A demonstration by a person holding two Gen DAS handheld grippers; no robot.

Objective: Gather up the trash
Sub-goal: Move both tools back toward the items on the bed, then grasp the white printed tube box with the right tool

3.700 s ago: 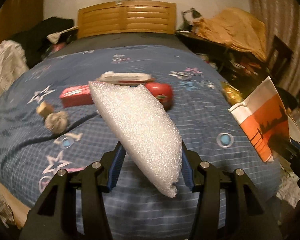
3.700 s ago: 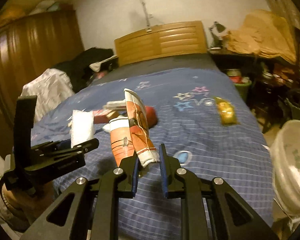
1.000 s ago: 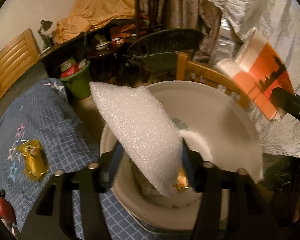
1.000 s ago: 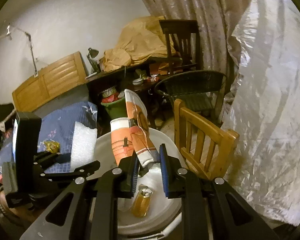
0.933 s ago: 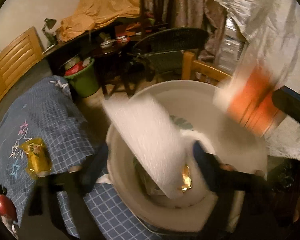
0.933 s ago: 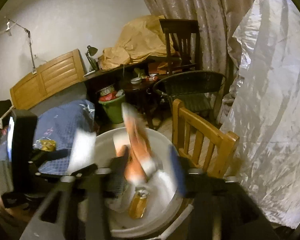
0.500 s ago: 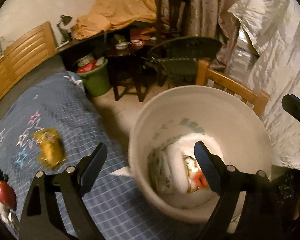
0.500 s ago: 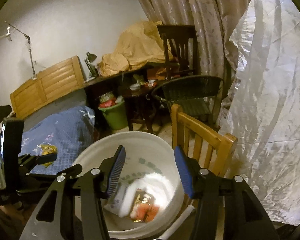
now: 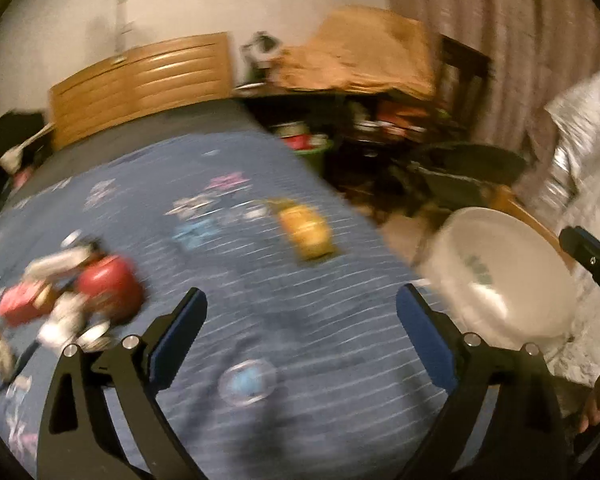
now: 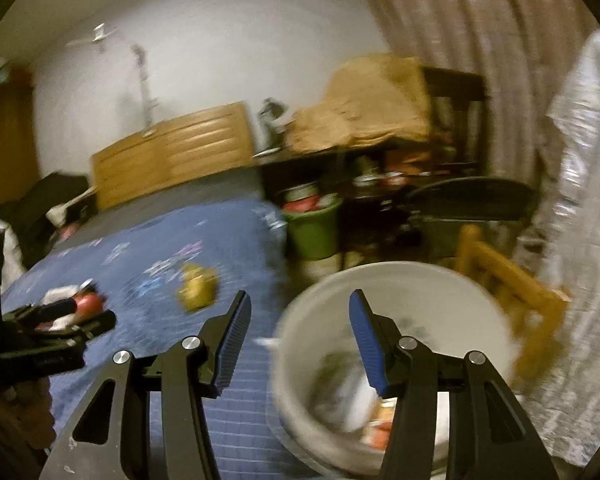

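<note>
Blue-padded and empty, the left gripper (image 9: 302,312) has just been opening and now stands wide over the blue checked bedspread (image 9: 340,360), nothing between its jaws. The right gripper (image 10: 296,340) is parted about halfway, also empty, and hangs at the near rim of the round white plastic bin (image 10: 400,280), which stands on the floor just beside the bed.

Both drops look finished, so the step in hand is judged to be the swing back to the bed for more. To do it well, I would choose one target per gripper before reaching and keep the jaws spread until they straddle it. The crinkly yellow snack wrapper (image 9: 306,236), lying alone mid-bed and nearest the bin, suits the right gripper. The left is better placed for the heap at the bed's left side. Thin foil flattens, so pinching a raised fold should beat pressing down on it.

By count: two grippers, one bin with some white and orange scraps already in its bottom, one yellow wrapper, one rounded red object (image 9: 108,284), one flat red packet (image 9: 18,304), and some pale crumpled pieces around them, too blurred to number.
</note>
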